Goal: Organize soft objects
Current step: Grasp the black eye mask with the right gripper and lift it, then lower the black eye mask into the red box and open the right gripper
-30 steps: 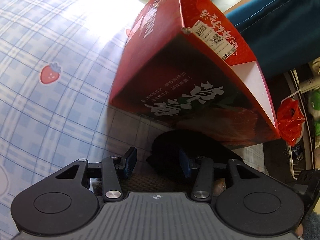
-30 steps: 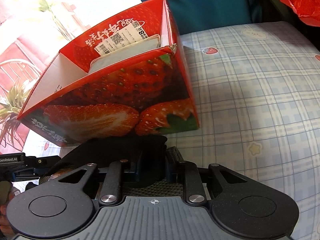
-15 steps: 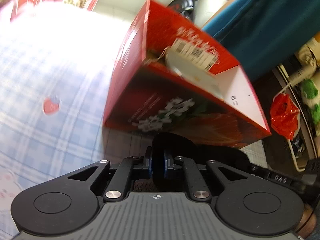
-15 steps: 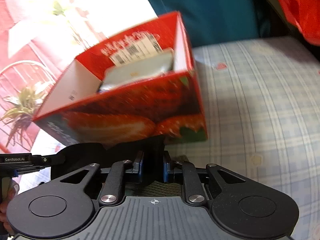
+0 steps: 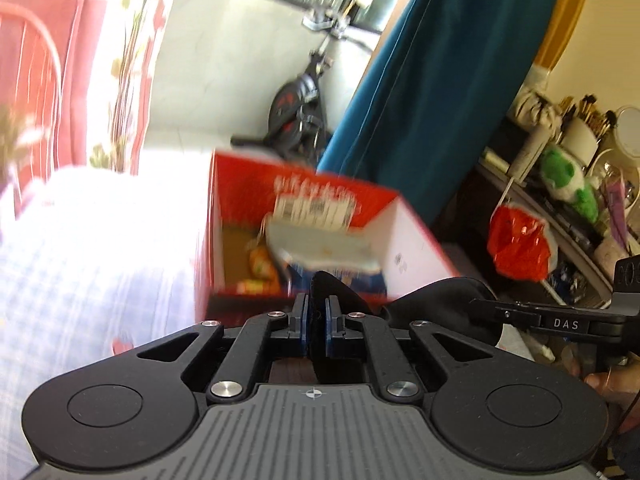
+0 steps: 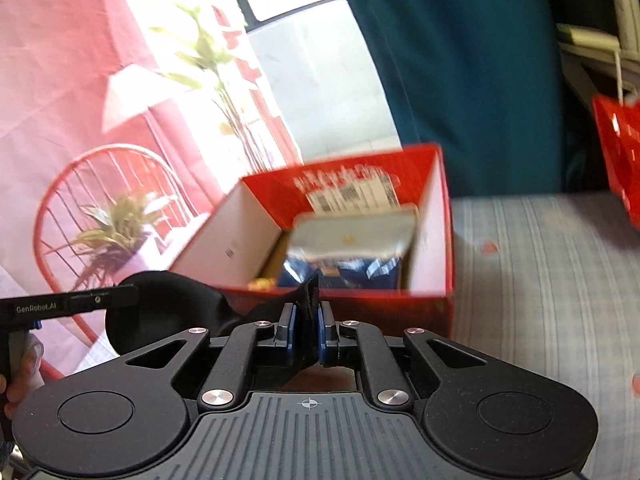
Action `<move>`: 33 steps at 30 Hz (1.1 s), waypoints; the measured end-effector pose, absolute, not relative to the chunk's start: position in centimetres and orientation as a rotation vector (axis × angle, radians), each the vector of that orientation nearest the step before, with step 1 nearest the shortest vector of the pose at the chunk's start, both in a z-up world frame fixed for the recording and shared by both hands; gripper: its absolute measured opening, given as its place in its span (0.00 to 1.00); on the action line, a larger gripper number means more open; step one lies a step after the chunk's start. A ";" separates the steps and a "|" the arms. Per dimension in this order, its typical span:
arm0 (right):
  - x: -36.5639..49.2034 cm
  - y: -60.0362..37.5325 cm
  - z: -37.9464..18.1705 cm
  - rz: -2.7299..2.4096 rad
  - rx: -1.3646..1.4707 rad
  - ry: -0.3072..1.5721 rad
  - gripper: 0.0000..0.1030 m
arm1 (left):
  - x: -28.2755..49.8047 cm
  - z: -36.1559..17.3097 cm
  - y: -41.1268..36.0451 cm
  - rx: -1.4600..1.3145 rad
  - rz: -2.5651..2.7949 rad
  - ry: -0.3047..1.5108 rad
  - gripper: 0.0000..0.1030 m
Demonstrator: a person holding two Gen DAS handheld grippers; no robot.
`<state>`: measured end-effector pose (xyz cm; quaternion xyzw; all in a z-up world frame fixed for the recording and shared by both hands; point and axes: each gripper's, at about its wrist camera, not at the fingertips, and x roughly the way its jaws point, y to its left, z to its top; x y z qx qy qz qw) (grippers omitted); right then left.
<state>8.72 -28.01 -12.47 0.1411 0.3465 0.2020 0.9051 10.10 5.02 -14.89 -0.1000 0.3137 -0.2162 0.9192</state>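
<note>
Bedding in pale blue plaid with small red strawberry prints spreads under everything. On it stands an open red cardboard box printed with strawberries, holding a grey-white pouch and blue packets (contents blurred). Nearer both cameras, a soft black fabric piece hangs just in front of the box's near wall, stretched between the two tools. The left gripper is pinched tight on one end of it; the right gripper is clamped on the other end.
</note>
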 end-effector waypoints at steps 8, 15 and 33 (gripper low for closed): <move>11.5 -28.0 -9.1 0.410 0.227 0.610 0.09 | 12.5 -11.5 3.4 -0.150 -0.397 0.542 0.09; 15.8 -26.2 -9.7 0.363 0.147 0.600 0.09 | 16.4 -11.1 2.0 -0.096 -0.344 0.532 0.08; 26.9 -23.2 -15.0 0.275 -0.009 0.719 0.10 | 27.6 -14.5 -0.4 -0.036 -0.260 0.684 0.09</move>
